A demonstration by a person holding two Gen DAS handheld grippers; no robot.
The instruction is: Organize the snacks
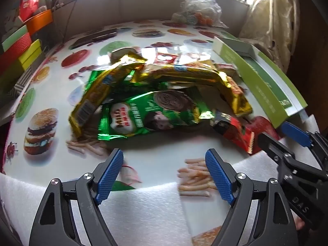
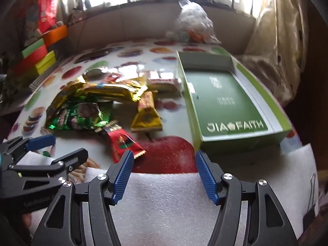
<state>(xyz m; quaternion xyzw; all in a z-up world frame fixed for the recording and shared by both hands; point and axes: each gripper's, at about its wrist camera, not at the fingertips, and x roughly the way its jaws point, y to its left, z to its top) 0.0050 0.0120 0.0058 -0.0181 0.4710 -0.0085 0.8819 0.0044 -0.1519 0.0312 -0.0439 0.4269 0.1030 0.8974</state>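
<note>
A heap of snack packets lies mid-table: a green Milo packet (image 1: 147, 112) (image 2: 82, 114) in front, gold packets (image 1: 184, 71) (image 2: 110, 88) behind it, a yellow packet (image 2: 146, 114) and a red packet (image 1: 235, 131) (image 2: 123, 141) to the right. An open green box (image 2: 225, 106) (image 1: 256, 80) stands at the right with nothing inside. My left gripper (image 1: 164, 160) (image 2: 63, 146) hovers open just short of the Milo packet. My right gripper (image 2: 164, 157) (image 1: 285, 141) is open too, between the red packet and the box's near corner. Neither holds anything.
The tablecloth is printed with fruit and burgers. White foam sheet (image 2: 164, 194) covers the near edge. Stacked coloured boxes (image 1: 20, 47) (image 2: 39, 59) line the left side. A clear plastic bag (image 1: 198, 6) (image 2: 192, 24) sits at the back, a curtain (image 2: 276, 51) at the right.
</note>
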